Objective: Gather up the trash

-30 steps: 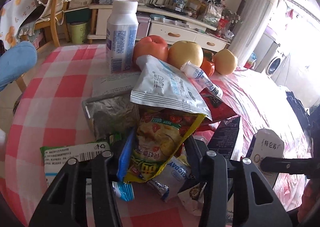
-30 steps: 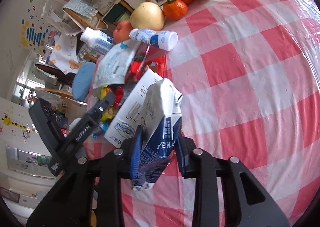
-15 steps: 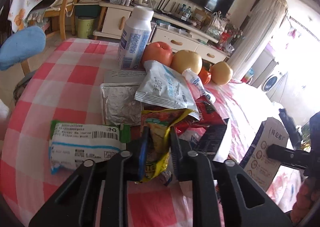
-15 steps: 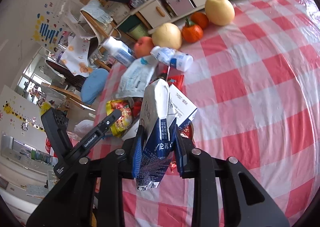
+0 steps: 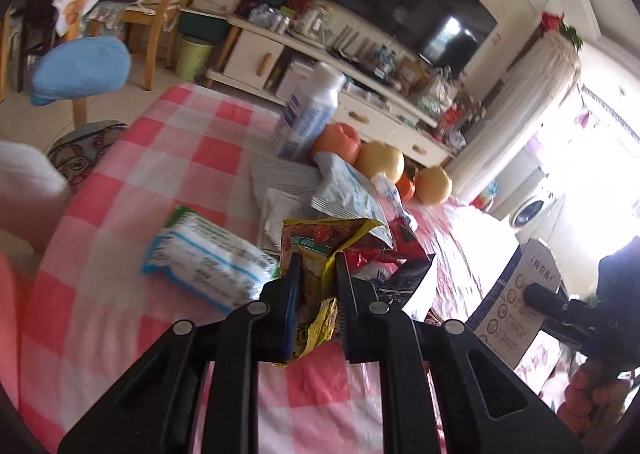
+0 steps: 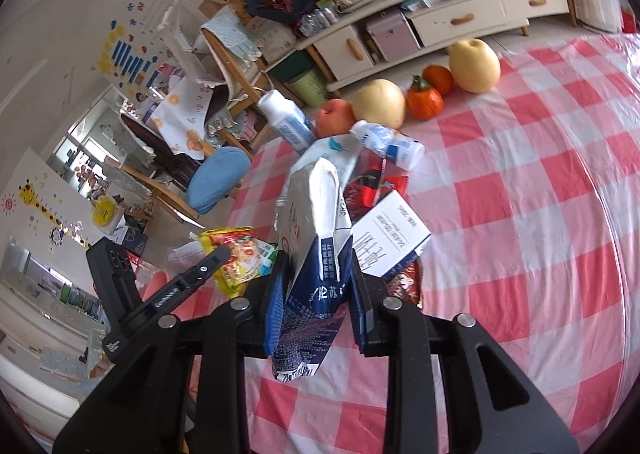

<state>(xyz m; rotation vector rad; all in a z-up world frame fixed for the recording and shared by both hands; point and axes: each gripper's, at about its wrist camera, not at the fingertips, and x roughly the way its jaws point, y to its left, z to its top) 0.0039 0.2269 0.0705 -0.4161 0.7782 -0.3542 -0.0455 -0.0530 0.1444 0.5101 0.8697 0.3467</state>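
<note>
Now, left gripper (image 5: 315, 281) fingers clamping crumpled yellow-red snack wrapper (image 5: 320, 250), right gripper (image 6: 316, 286) fingers pinching dented blue-white carton (image 6: 314, 254)

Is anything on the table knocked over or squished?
Yes. A small bottle lies on its side on the wrapper pile by the fruit, while the taller bottle stands. The carton in the right claw looks crumpled at its bottom, and the left claw pinches a crinkled yellow wrapper.
</note>
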